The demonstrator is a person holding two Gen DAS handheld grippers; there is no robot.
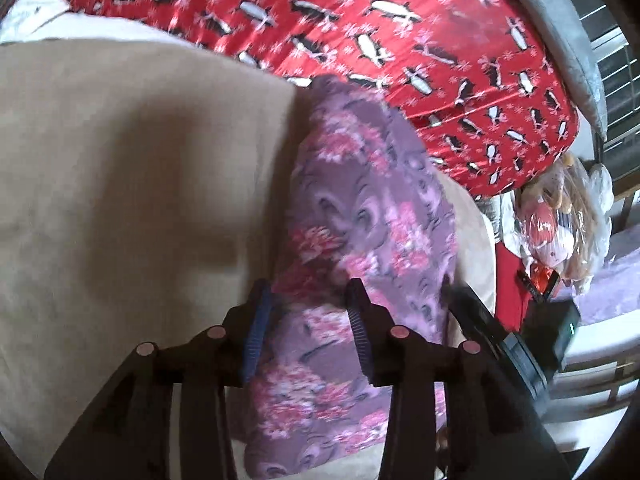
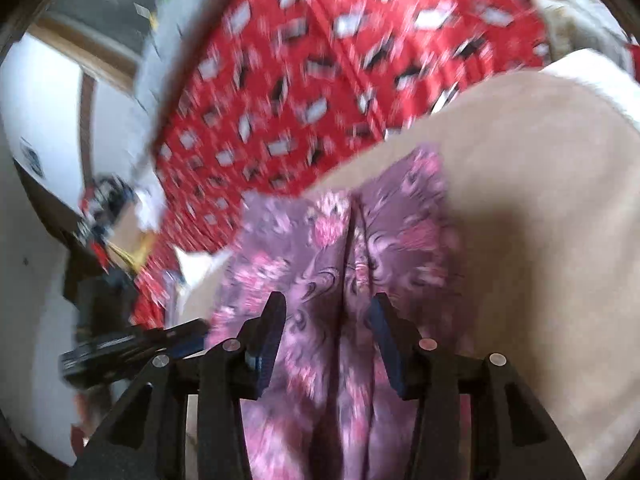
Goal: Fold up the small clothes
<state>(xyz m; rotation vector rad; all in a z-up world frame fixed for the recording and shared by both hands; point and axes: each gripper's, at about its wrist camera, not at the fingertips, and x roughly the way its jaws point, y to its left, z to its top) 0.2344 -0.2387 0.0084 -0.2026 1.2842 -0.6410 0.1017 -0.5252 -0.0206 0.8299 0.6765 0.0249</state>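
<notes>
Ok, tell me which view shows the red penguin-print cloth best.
The left wrist view: the red penguin-print cloth spreads sharply across the top, each penguin readable, behind the purple floral garment. The right wrist view shows the same cloth too, but smeared by motion blur, its print reduced to streaks.

The left gripper (image 1: 308, 292) points steeply down, and its two black fingers stand apart with a clear gap between the ribbed pads (image 1: 256, 332). Nothing is pressed between the pads (the cloth lies under them and beyond the tips). The right gripper (image 2: 326, 308) is tilted less steeply, and its fingers (image 2: 272, 328) also stand apart, with no pad pressing on anything. From the left wrist view, the right gripper shows just to the right of the left fingers, close beside them.
</notes>
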